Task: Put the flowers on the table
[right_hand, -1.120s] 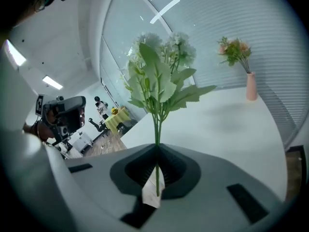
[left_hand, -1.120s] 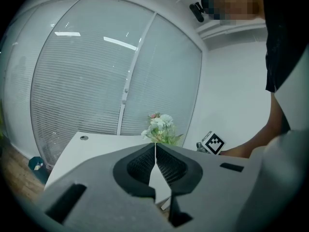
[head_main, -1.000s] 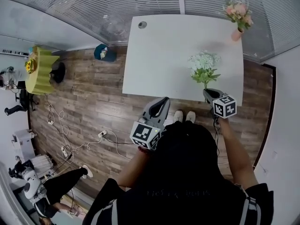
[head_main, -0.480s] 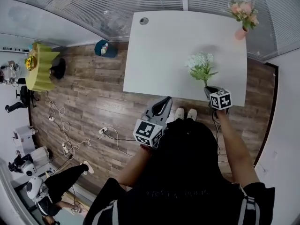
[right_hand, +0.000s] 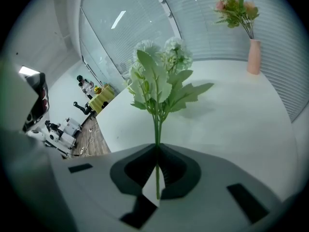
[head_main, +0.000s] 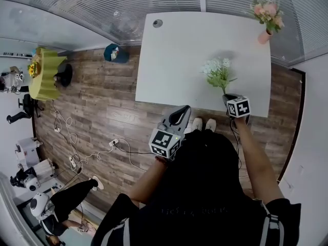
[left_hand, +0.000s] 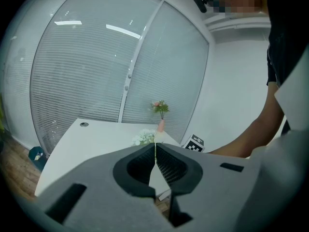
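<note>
A bunch of white flowers with green leaves (head_main: pixel 217 74) (right_hand: pixel 161 79) is held by its stems above the near right part of the white table (head_main: pixel 179 60). My right gripper (head_main: pixel 228 97) (right_hand: pixel 157 149) is shut on those stems at the table's front edge. My left gripper (head_main: pixel 180 116) (left_hand: pixel 155 151) hangs in front of the table over the wooden floor, jaws shut with nothing between them. In the left gripper view the white flowers (left_hand: pixel 144 137) show beyond the jaws.
A pink vase of pink flowers (head_main: pixel 266 17) (right_hand: pixel 246 28) (left_hand: pixel 161 112) stands at the table's far right corner. A cable hole (head_main: pixel 157 23) lies at the far left corner. Blinds run behind. A yellow-green table (head_main: pixel 43 76), cables and a teal bin (head_main: pixel 115 54) lie left.
The right gripper has carried the white flowers slightly farther over the table. The left gripper has drifted a little to the right.
</note>
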Action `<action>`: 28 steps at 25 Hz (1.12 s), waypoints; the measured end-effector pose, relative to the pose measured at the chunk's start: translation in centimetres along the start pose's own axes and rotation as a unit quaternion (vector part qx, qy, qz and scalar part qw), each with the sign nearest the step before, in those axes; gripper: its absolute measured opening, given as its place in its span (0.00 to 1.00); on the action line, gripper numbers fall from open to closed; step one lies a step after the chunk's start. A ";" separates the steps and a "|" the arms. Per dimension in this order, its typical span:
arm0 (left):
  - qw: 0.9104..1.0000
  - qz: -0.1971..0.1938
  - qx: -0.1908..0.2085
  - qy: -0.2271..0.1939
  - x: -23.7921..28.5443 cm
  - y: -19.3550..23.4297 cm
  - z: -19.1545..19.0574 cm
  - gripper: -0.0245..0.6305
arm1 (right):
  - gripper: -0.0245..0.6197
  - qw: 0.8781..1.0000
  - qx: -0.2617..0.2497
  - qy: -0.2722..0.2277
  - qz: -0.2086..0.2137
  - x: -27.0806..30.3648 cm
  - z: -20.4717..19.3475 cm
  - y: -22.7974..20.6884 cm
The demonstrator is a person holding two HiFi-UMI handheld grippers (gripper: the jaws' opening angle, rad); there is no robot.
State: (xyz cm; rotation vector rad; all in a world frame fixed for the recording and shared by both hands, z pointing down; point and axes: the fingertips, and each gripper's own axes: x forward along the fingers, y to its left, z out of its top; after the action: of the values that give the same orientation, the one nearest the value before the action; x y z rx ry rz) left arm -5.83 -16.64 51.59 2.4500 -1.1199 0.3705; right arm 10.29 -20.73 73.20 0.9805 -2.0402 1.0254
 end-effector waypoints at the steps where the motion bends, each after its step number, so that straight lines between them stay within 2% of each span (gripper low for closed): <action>1: 1.000 0.000 0.000 0.000 0.0 0.0 0.0 0.07 | 0.09 1.000 0.001 0.002 -0.001 0.1 -0.2 -0.1; 12: 1.000 0.007 0.002 0.002 -0.5 0.3 0.0 0.07 | 0.09 1.000 0.012 0.010 -0.005 1.1 -0.6 -0.8; 20: 1.000 0.004 0.000 0.006 -0.7 0.3 -0.3 0.07 | 0.10 0.999 0.022 0.011 -0.031 1.0 -0.8 -1.5; 25: 1.000 0.000 0.003 0.006 -0.7 0.1 -0.7 0.07 | 0.10 1.000 0.000 0.004 -0.030 0.8 -1.0 -1.2; 28: 1.000 -0.003 0.005 0.005 -0.7 -0.1 -0.6 0.07 | 0.10 0.999 0.008 -0.004 -0.034 0.2 -1.0 -1.4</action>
State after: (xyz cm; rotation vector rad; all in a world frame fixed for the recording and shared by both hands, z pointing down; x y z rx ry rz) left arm -6.28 -15.87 51.77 2.4564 -1.1083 0.3865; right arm 11.54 -20.50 74.42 1.0567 -1.9938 1.0052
